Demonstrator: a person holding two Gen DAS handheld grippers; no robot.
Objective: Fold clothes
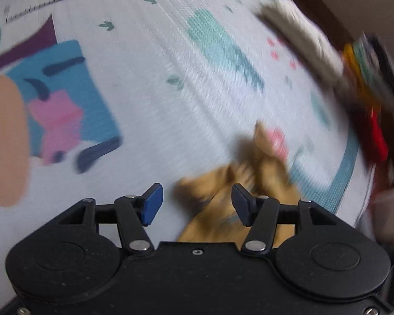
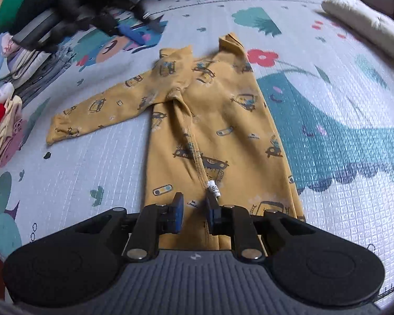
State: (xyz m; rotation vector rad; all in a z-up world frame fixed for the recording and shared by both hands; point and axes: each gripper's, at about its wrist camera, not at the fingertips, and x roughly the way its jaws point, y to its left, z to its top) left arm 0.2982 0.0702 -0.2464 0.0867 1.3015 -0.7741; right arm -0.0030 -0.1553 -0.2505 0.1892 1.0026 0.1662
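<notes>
1. Lying flat on the patterned play mat (image 2: 73, 162), the mustard-yellow printed garment (image 2: 223, 120) has one sleeve (image 2: 92, 110) stretched out to the left in the right wrist view.
2. The right gripper (image 2: 194, 210) hangs low over the garment's near hem, jaws narrow, the pads either side of a raised seam with a white size tag (image 2: 214, 187); whether they press the cloth I cannot tell.
3. The left gripper (image 1: 194, 202) stands half open with nothing between its blue pads; blurred yellow cloth lies just ahead and to its right.
4. A gloved hand (image 2: 52, 8) carries that gripper above the mat's far left.
5. Bare mat lies open on both sides of the garment; piled clothes (image 2: 5, 120) crowd the left edge, and a white roll (image 2: 364, 31) sits far right.
</notes>
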